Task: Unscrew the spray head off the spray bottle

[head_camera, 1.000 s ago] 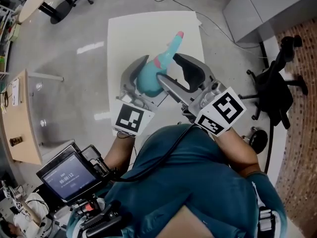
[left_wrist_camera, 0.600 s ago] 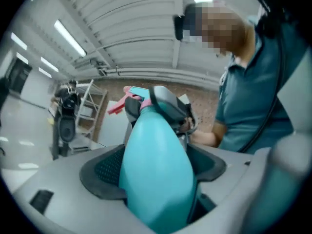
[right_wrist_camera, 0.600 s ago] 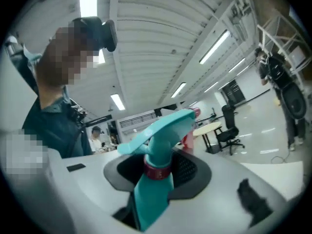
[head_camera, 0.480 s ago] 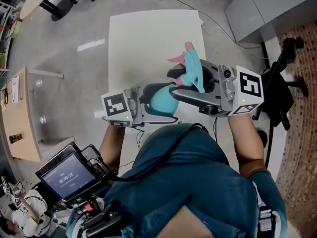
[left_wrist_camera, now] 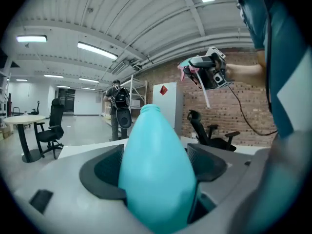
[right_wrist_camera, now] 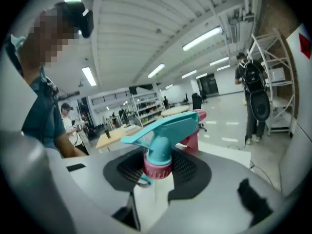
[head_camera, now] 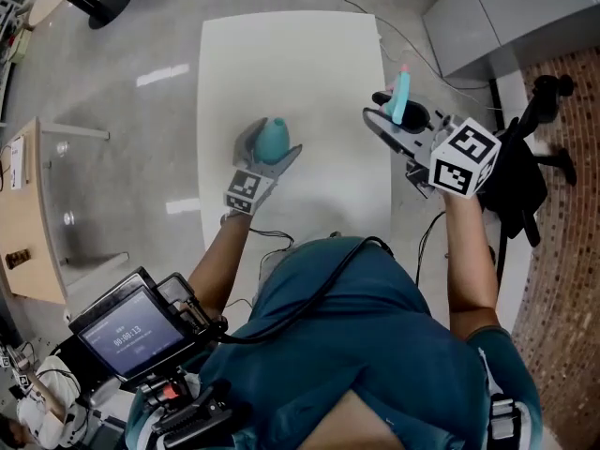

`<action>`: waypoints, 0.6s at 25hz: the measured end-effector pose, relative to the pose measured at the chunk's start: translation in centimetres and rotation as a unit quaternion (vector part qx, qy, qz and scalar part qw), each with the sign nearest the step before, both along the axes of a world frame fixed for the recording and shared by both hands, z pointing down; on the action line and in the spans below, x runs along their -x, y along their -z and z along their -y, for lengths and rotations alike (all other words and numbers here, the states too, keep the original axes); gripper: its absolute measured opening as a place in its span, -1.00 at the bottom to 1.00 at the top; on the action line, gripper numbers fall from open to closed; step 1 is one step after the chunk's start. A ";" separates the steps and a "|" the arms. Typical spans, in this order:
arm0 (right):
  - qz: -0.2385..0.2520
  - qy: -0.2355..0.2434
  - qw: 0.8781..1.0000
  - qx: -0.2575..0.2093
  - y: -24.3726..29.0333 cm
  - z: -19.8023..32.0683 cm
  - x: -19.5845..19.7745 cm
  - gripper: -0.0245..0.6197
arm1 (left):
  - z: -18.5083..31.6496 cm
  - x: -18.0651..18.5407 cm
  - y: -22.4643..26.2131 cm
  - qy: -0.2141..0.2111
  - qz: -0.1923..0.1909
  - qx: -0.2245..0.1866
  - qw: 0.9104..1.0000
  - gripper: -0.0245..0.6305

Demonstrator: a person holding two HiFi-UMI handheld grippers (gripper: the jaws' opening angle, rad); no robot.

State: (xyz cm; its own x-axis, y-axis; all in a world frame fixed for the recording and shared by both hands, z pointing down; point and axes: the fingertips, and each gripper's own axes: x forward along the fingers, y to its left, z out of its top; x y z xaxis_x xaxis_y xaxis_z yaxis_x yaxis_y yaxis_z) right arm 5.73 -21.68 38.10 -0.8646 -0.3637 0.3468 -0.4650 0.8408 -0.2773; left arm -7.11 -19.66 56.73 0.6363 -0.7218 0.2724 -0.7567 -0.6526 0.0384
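The teal spray bottle (head_camera: 275, 135) has no head on it, and its neck (left_wrist_camera: 150, 109) stands bare. My left gripper (head_camera: 269, 148) is shut on its body over the white table (head_camera: 291, 54); in the left gripper view the bottle (left_wrist_camera: 156, 150) fills the gap between the jaws of the left gripper (left_wrist_camera: 157, 168). The spray head (head_camera: 402, 92), teal with a pink collar, is apart from the bottle at the table's right edge. My right gripper (head_camera: 398, 118) is shut on it, its jaws having just closed in. In the right gripper view the spray head (right_wrist_camera: 163, 128) sits upright in the right gripper (right_wrist_camera: 158, 172).
A black office chair (head_camera: 534, 157) stands right of the table and a grey cabinet (head_camera: 506, 7) at the back right. A wooden desk (head_camera: 37, 223) is on the left. A person (left_wrist_camera: 117, 106) stands far off in the room.
The spray head has come away from the bottle. My left gripper sank toward the table with the bottle and moved left; my right gripper carried the head off to the right.
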 end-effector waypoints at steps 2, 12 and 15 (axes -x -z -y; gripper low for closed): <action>-0.072 0.024 0.996 0.046 -6.0 -1.8 1.4 -0.51 | 0.0 -0.1 -1.8 0.004 0.012 -0.009 1.000 0.33; -0.253 0.052 0.943 0.210 -30.8 -5.6 4.5 -0.51 | 0.6 -2.1 -8.3 0.011 -0.020 0.019 1.000 0.33; -0.287 0.065 0.934 0.203 -33.0 -5.3 5.1 -0.51 | 0.6 -1.5 -8.8 0.006 -0.033 0.030 0.999 0.33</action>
